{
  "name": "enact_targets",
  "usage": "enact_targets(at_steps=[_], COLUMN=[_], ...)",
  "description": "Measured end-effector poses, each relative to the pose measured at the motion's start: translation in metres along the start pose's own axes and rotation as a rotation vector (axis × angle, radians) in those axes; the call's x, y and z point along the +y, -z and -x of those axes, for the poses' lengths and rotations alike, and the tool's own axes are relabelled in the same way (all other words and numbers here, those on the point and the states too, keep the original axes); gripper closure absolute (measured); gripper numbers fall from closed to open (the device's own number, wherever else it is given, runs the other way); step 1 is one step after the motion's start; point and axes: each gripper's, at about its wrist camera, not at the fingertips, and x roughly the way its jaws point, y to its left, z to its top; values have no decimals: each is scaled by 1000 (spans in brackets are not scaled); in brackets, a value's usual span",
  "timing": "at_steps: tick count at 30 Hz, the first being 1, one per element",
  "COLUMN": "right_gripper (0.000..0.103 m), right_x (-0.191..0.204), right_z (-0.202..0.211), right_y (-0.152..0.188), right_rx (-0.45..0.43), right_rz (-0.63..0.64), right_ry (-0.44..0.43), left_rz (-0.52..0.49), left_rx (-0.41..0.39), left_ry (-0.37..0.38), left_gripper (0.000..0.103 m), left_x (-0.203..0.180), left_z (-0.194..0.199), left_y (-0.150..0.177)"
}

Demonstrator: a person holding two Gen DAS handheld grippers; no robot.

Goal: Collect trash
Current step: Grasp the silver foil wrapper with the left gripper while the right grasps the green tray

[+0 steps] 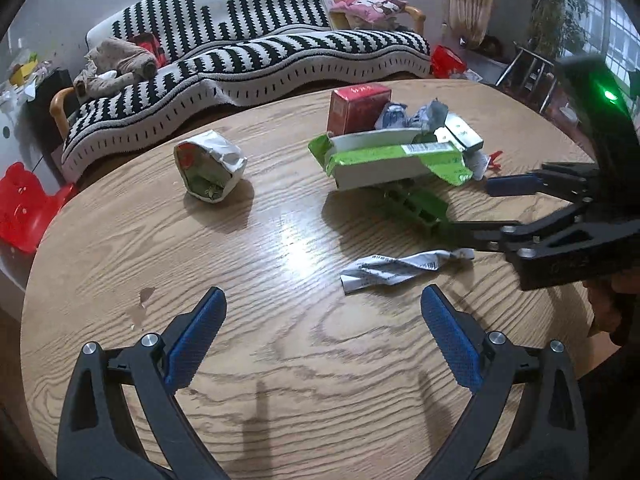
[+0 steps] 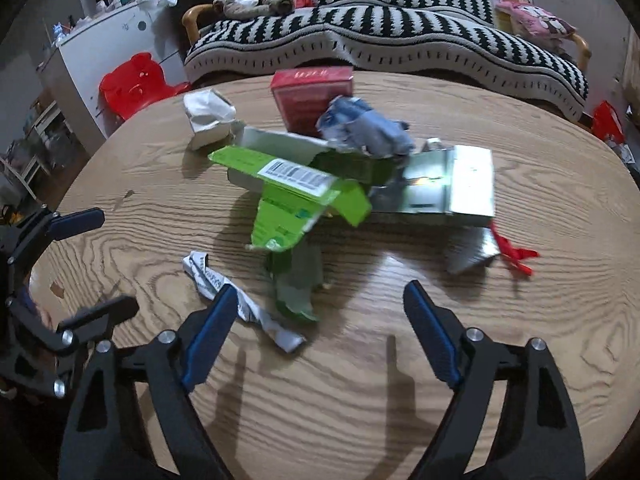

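Trash lies on an oval wooden table [image 1: 120,264]. There is a torn green carton [image 1: 392,160] [image 2: 296,196], a red box [image 1: 358,108] [image 2: 312,96] and a crumpled foil bag [image 1: 210,166] [image 2: 208,118]. A grey-blue wrapper [image 2: 368,128], a silver box [image 2: 452,184] and a twisted white paper [image 1: 400,270] [image 2: 240,300] lie there too. My left gripper [image 1: 323,294] [image 2: 116,260] is open over bare wood, just short of the paper. My right gripper [image 2: 320,288] [image 1: 470,206] is open and empty, with a green scrap [image 2: 298,284] just ahead of its tips and the paper by its left finger.
A red ribbon scrap [image 2: 516,256] lies right of the pile. Behind the table stands a striped sofa [image 1: 280,52] with a stuffed toy [image 1: 116,66]. A red plastic stool [image 1: 24,204] sits at the table's left edge, and a white cabinet [image 2: 100,52] stands further left.
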Motion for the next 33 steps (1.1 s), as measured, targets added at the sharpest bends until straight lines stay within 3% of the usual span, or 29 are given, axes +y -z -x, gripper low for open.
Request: enact_targets(at_steps=[6, 9, 11, 12, 20, 22, 27, 30, 33], right_gripper=[29, 37, 48, 67, 68, 80, 84, 91, 95], right_x=[6, 8, 7, 6, -21, -27, -42, -47, -52], right_z=[-28, -36, -36, -36, -2, 7, 26, 31, 35], right_y=[-8, -11, -13, -13, -2, 3, 17, 26, 31], right_rx=[13, 12, 11, 15, 18, 20, 22, 32, 37], right_rz=[-6, -3, 3, 1, -35, -38, -34, -24, -11], right_ry=[-5, 0, 5, -7, -57, -65, -61, -54, -38], left_rz=[-20, -13, -9, -9, -102, -137, -185, -193, -228], left_rx=[13, 21, 20, 22, 20, 26, 49, 52, 60], left_ry=[1, 10, 17, 20, 79, 88, 89, 123, 125], left_gripper=[8, 8, 8, 8, 8, 8, 8, 22, 51], left_x=[-3, -2, -2, -3, -23, -30, -40, -45, -57], left_z=[-13, -21, -27, -29, -53, -59, -68, -65, -57], left_y=[1, 1, 0, -1, -9, -10, -17, -16, -14])
